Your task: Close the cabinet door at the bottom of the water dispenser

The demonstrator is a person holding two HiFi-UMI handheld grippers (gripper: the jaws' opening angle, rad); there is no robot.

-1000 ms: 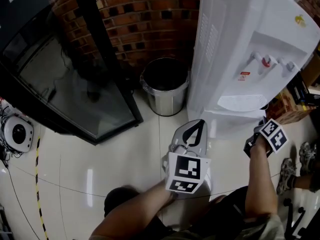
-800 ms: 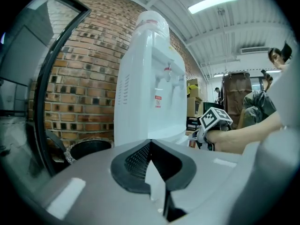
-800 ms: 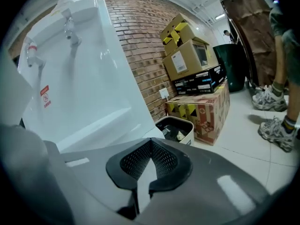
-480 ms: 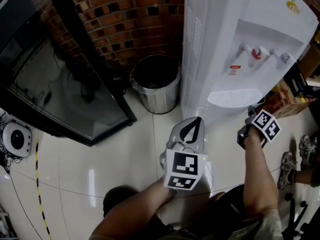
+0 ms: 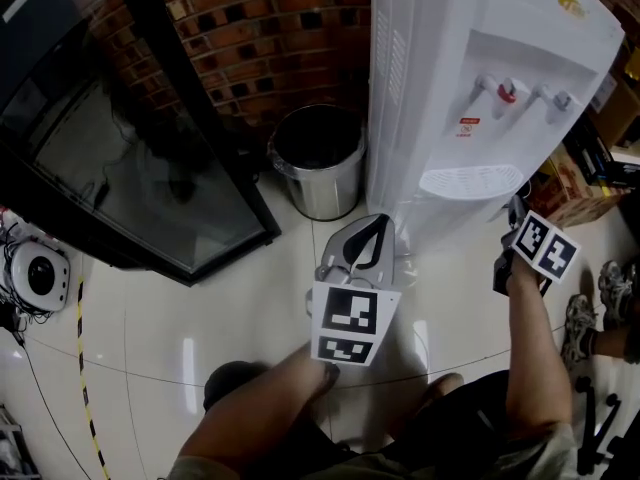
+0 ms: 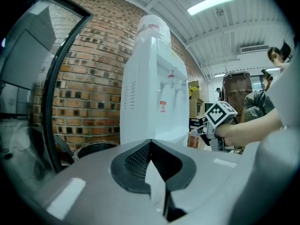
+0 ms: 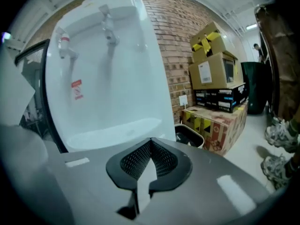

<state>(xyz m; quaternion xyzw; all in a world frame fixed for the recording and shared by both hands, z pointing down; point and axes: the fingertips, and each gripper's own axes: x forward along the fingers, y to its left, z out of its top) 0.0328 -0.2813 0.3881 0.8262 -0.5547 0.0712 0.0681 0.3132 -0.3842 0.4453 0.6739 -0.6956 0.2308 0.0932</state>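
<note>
The white water dispenser (image 5: 450, 78) stands against the brick wall, its taps and drip tray (image 5: 470, 180) facing me. Its bottom cabinet door is hidden under the tray and behind the gripper bodies in every view. My left gripper (image 5: 382, 220) is shut and empty, pointing at the dispenser's lower left corner, a little short of it. In the left gripper view the dispenser (image 6: 150, 83) rises behind the left gripper (image 6: 150, 143). My right gripper (image 5: 514, 206) is shut and empty, just right of the drip tray. Past the right gripper (image 7: 151, 140), the right gripper view shows the tray (image 7: 117, 128) close ahead.
A steel waste bin (image 5: 320, 163) stands left of the dispenser, and a black-framed glass door (image 5: 150, 178) leans further left. Cardboard boxes (image 7: 215, 64) and a small black bin (image 7: 190, 135) stand to the dispenser's right. Shoes (image 5: 615, 303) lie at the right edge.
My right gripper has risen from below the drip tray to beside it and has rolled. The left gripper has hardly moved.
</note>
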